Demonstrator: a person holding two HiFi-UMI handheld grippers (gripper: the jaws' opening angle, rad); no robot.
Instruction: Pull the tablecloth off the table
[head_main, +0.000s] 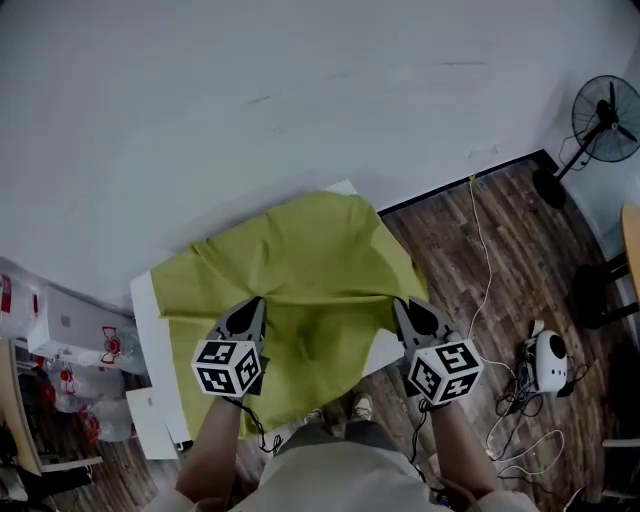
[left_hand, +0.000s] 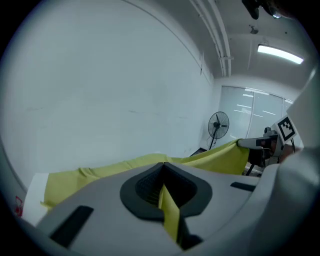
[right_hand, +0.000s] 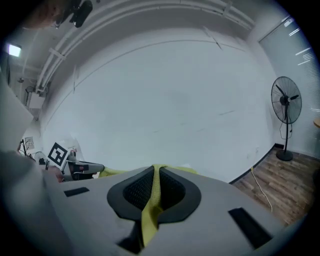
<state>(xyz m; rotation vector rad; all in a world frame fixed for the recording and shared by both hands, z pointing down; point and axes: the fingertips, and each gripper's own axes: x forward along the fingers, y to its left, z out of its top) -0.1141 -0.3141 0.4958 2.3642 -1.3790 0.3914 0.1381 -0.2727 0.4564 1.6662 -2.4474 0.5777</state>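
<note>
Beside the white wall (head_main: 250, 100), a person is standing at the near edge of a small white table (head_main: 148, 330), holding a gripper in each hand. A yellow-green tablecloth (head_main: 300, 260) is lying rumpled over most of the top. Its near part is raised off the surface and stretching between the two grippers.

The left gripper (head_main: 250, 306) is pinching the cloth toward its left side. Its jaws are pressing together, with a strip of fabric squeezed between the black pads and trailing back toward the gripper's camera. The right gripper (head_main: 404, 306) is doing the same toward the right side, its jaws closed tight on a fold of the fabric. Both grippers are pointing away from the person and slightly downward. They are well apart, with the cloth sagging a little between them.

The far part of the cloth is resting on the table. A bare strip of tabletop is showing along the left side and at the near right corner. Below the grippers, more cloth is hanging down toward the person's feet.

On the wooden floor (head_main: 470, 270) to the right, a fan (head_main: 604, 118) is standing near the wall. A white device (head_main: 548, 360) is sitting among loose cables.
</note>
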